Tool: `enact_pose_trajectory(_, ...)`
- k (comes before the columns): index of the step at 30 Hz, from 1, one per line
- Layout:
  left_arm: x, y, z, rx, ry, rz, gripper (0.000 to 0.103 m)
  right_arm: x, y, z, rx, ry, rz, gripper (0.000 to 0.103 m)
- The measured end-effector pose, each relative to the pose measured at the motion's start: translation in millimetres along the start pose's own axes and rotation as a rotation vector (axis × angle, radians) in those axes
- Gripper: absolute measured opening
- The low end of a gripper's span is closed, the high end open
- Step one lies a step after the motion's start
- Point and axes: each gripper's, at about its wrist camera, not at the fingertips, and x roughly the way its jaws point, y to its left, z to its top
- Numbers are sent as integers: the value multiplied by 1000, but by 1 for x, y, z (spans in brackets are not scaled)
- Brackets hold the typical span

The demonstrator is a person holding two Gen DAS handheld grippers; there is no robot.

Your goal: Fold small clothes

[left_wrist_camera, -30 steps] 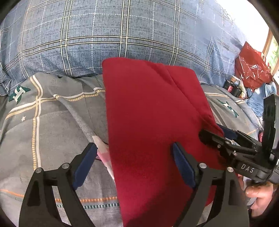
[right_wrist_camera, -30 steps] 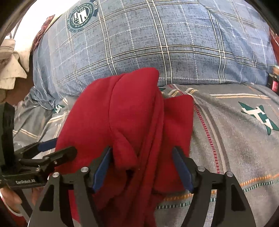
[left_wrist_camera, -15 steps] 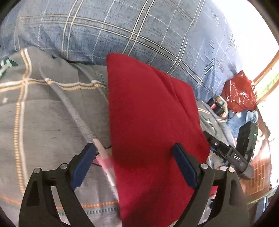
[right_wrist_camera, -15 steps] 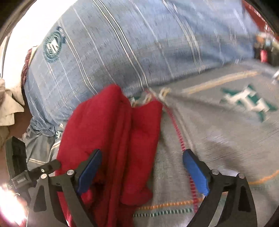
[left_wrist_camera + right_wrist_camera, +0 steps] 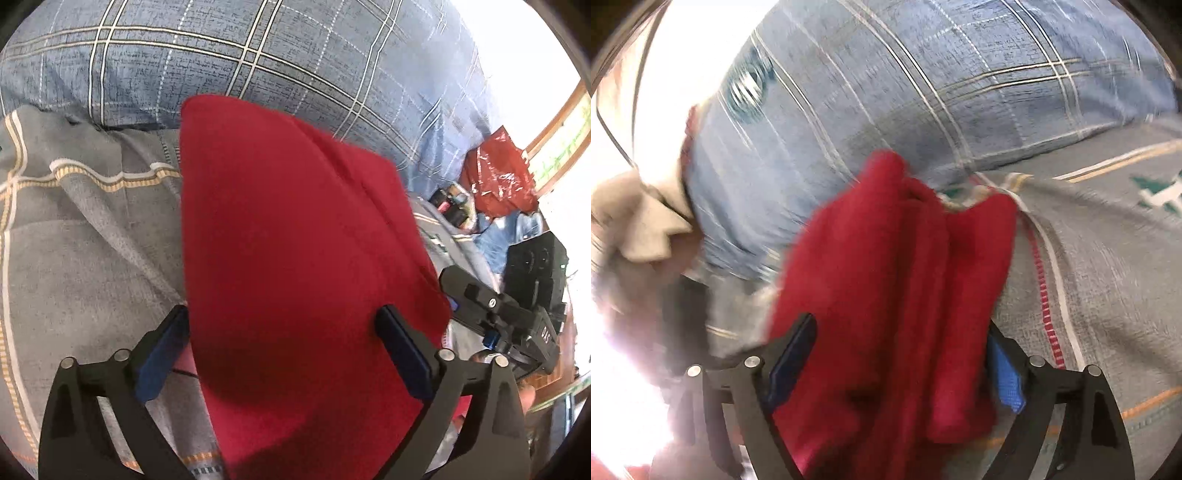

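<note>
You are hovering both tools, the left tool (image 5: pixel 280 350) and right tool (image 5: pixel 901 358), spread, jaws lately widening then narrowing, around the folded red cloth (image 5: pixel 295 258) on the bed (image 5: pixel 74 258); little folding is remaining.

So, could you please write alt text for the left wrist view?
A folded red garment lies on a grey bedsheet, between the open left gripper fingers, before a blue plaid pillow. The right gripper sits at its right edge.

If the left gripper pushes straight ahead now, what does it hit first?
Most likely the red garment, which already lies between the open left gripper fingers; beyond it is the blue plaid pillow. Depth is unclear.
</note>
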Motion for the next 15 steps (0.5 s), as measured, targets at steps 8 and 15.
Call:
enact_pose_trajectory(8, -6, -12, -4, 61, -37, 47, 65, 21, 51, -19, -282, -2, -253, 56)
enact_pose_trajectory(15, -68, -29, 3, 108, -112, 19, 51, -22, 105, -16, -335, -110, -185, 37)
